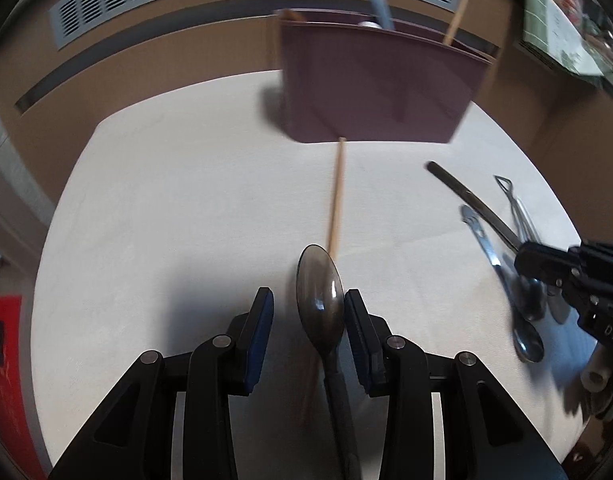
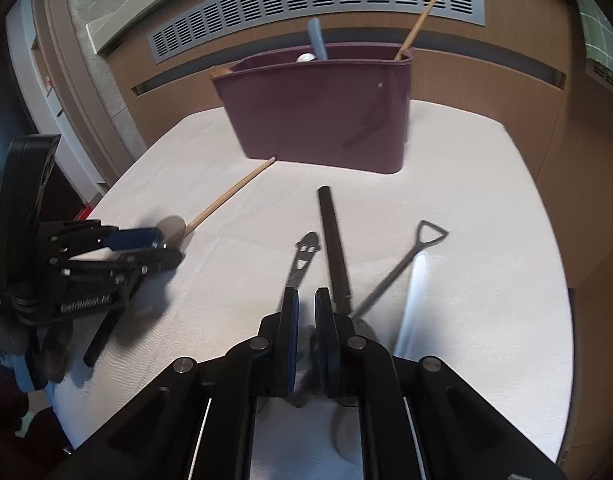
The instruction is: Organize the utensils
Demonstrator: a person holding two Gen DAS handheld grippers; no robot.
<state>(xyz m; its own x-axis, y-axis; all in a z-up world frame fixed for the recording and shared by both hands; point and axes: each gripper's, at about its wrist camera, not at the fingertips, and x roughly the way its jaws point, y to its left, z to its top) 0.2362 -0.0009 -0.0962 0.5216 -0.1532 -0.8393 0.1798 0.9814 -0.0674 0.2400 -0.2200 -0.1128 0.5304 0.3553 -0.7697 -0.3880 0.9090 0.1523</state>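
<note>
On a round table covered with a white cloth (image 1: pixel 166 208), a dark plum utensil caddy (image 1: pixel 378 84) stands at the far side, in front of a wood-panelled wall with a grey vent grille (image 2: pixel 318 4). A pale blue handle (image 2: pixel 317 42) and a wooden chopstick (image 2: pixel 416 26) stick up out of the caddy.

A second wooden chopstick (image 1: pixel 337 200) lies flat on the cloth, its far tip just at the caddy's base and its near end by the left gripper.

The left gripper (image 1: pixel 309 320) has its blue-padded fingers spread apart. Between them sits a translucent smoky-brown spoon (image 1: pixel 320 300), bowl pointing forward, its right edge against the right pad and a clear gap on the left. Whether the spoon rests on the cloth or is lifted cannot be told.

To the right lies a loose group of utensils: a long black handle (image 2: pixel 333 248), a steel handle with cut-out holes (image 2: pixel 304 258), and a thin wire-like handle ending in a triangular loop (image 2: pixel 420 246). They fan out from near the right gripper toward the caddy.

The right gripper (image 2: pixel 306 312) sits low over the near ends of this group, its fingers drawn close with only a narrow gap. Something blurred shows in that gap, but whether it is pinched cannot be told.
</note>
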